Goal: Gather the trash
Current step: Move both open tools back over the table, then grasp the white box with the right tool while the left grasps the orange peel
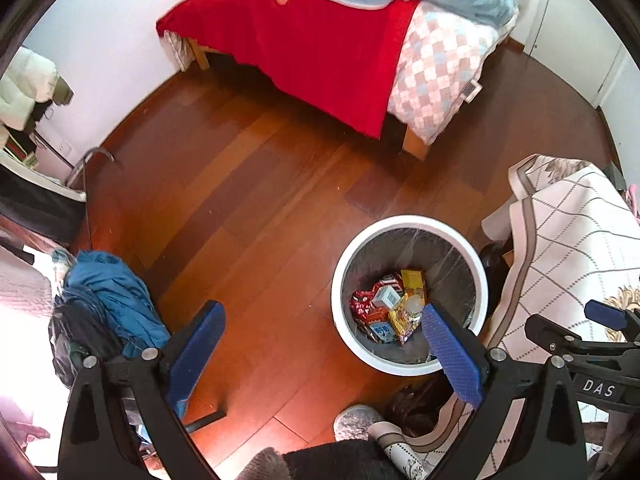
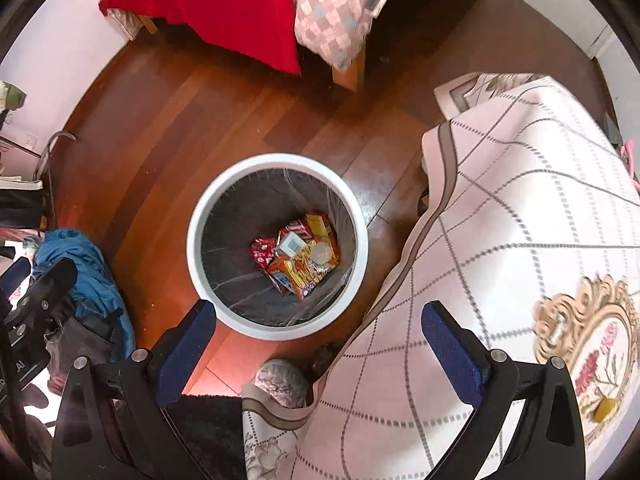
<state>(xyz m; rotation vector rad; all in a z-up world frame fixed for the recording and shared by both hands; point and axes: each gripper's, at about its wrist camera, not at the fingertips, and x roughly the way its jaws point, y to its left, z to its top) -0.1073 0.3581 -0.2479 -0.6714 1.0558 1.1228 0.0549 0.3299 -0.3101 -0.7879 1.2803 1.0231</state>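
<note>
I hold my left gripper (image 1: 320, 344) and right gripper (image 2: 316, 340) wide open and empty above the bin (image 2: 208, 200), where the trash (image 2: 300, 258) lies, probably all collected.

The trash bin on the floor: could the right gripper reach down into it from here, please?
Probably yes. The right gripper is open and empty, pointing down near the trash bin, whose mouth is uncovered. The tablecloth hangs beside the bin, not over it.
</note>
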